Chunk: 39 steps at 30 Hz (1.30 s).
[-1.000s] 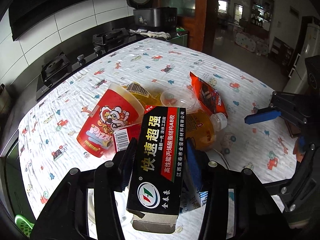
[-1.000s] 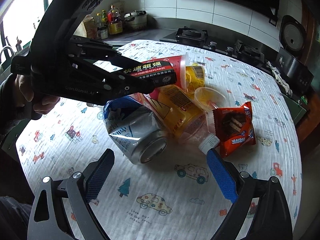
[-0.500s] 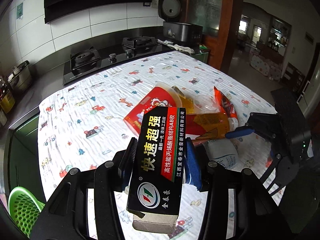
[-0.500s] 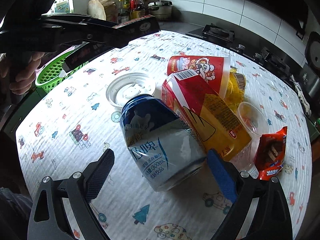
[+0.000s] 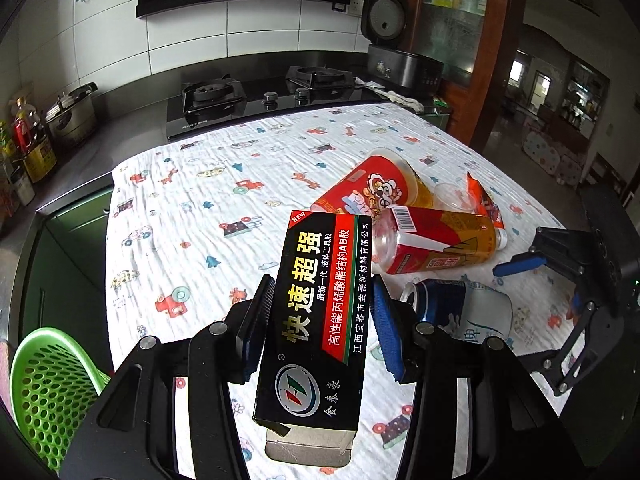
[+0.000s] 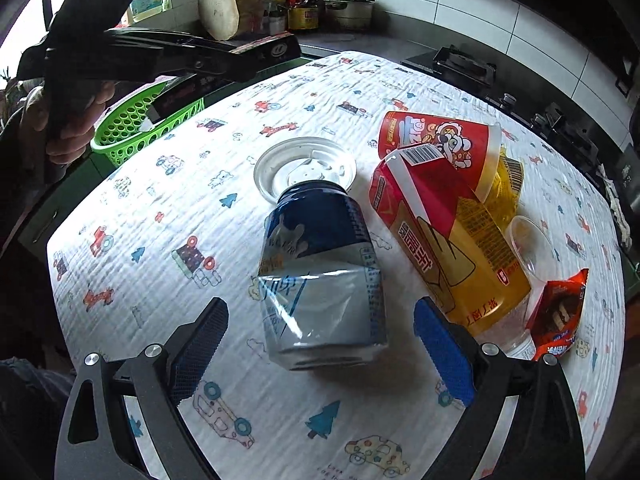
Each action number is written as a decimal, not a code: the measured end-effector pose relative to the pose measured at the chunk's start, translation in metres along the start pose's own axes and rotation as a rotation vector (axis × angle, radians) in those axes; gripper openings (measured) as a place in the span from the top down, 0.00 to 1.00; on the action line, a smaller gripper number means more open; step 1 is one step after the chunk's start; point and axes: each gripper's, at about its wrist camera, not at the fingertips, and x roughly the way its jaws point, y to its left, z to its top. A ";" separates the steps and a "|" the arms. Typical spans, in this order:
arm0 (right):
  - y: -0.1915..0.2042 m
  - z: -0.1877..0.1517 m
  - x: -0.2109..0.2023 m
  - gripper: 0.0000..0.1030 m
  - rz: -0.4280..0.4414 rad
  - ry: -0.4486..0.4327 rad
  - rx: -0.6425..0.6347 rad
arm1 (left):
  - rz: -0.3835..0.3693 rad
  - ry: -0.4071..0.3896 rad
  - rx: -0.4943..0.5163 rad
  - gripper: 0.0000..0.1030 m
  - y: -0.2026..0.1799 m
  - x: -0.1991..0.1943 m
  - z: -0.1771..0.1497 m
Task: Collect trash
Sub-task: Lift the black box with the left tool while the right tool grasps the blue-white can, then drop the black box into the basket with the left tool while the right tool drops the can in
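My left gripper [image 5: 320, 328] is shut on a black glue box [image 5: 320, 308] with yellow lettering and holds it above the table. The green basket [image 5: 48, 388] sits low at the left; it also shows in the right wrist view [image 6: 136, 128], under the left gripper [image 6: 256, 56]. My right gripper [image 6: 320, 356] is open, its pads either side of a dented blue and silver can [image 6: 320, 276] lying on the cloth. Beside the can lie a red and yellow bottle [image 6: 444, 248], a red cup [image 6: 440, 140], a clear lid [image 6: 304, 168] and an orange snack wrapper [image 6: 560, 312].
The table carries a white cloth with cartoon prints [image 6: 160, 240]. A gas hob [image 5: 260, 96] and a rice cooker [image 5: 400, 60] stand on the counter behind. Bottles and a pot [image 6: 348, 8] stand at the far counter corner. A small clear cup [image 6: 532, 248] lies near the bottle.
My left gripper has carried the glue box up and to the left, toward the green basket. My right gripper has moved closer around the blue can.
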 end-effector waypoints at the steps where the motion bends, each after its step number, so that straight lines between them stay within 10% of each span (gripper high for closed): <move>1: -0.001 0.004 0.004 0.12 0.004 0.007 0.004 | 0.003 -0.001 -0.003 0.54 0.002 -0.002 -0.002; 14: 0.006 0.027 0.056 0.12 -0.058 0.126 -0.039 | 0.065 -0.010 -0.065 0.54 0.041 -0.030 -0.024; 20: 0.013 0.029 0.059 0.31 -0.080 0.161 -0.050 | 0.099 -0.010 -0.104 0.54 0.064 -0.041 -0.037; 39: 0.079 0.099 0.029 0.31 0.003 -0.005 -0.063 | 0.317 0.049 -0.376 0.53 0.198 -0.075 -0.104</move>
